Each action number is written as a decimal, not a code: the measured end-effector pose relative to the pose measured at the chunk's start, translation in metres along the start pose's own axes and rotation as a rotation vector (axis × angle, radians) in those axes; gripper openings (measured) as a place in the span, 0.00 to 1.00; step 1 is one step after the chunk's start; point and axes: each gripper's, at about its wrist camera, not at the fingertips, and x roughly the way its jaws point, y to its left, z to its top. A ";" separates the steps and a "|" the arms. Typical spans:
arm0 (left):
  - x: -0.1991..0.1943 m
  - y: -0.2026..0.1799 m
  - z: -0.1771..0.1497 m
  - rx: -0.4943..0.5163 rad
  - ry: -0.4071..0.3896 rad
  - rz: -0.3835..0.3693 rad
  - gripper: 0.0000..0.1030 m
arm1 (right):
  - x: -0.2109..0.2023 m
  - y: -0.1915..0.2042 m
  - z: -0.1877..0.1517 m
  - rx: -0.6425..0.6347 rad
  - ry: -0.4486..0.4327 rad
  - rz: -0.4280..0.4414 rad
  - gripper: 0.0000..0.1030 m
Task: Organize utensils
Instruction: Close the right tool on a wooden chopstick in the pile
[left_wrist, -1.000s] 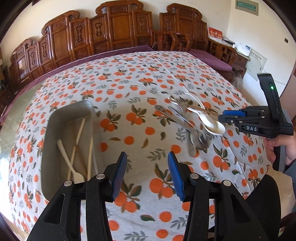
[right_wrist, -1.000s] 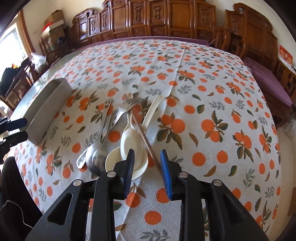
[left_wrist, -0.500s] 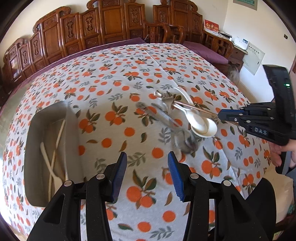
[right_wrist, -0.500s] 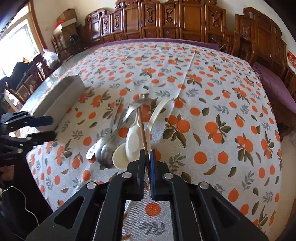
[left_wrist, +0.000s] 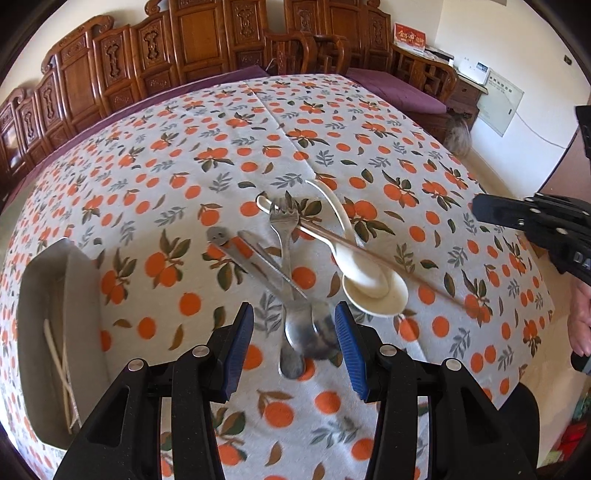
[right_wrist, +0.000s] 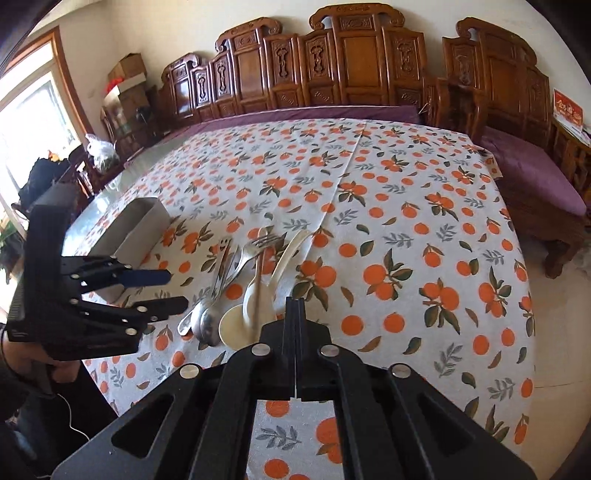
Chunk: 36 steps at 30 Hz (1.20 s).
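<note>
A pile of utensils lies on the orange-print tablecloth: steel spoons (left_wrist: 295, 332), a steel fork (left_wrist: 282, 221), white ceramic spoons (left_wrist: 373, 291) and a brown chopstick (left_wrist: 369, 254) lying across them. My left gripper (left_wrist: 293, 347) is open, its blue pads either side of the steel spoon bowls, just above them. My right gripper (right_wrist: 295, 306) is shut and raised above the table's near edge; nothing shows between its fingers. It appears in the left wrist view (left_wrist: 484, 210) at the right. The pile also shows in the right wrist view (right_wrist: 240, 288).
A grey metal tray (left_wrist: 29, 295) at the left holds pale chopsticks and a spoon (left_wrist: 61, 369); it also shows in the right wrist view (right_wrist: 136, 229). Carved wooden chairs (left_wrist: 184, 44) ring the table. The table edge runs near my right hand.
My left gripper has moved right from the tray to the steel spoons. My right gripper shut at the chopstick's end, then lifted back; the chopstick still lies on the pile.
</note>
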 end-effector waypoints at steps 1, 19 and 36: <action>0.002 0.000 0.001 -0.002 0.002 0.003 0.42 | 0.000 0.000 -0.001 -0.002 -0.005 0.005 0.01; 0.005 0.016 -0.003 -0.031 0.013 0.036 0.42 | 0.053 0.043 -0.032 -0.068 0.130 0.023 0.27; 0.018 -0.008 0.012 -0.006 0.030 -0.024 0.34 | -0.013 0.001 -0.031 -0.026 0.085 -0.022 0.06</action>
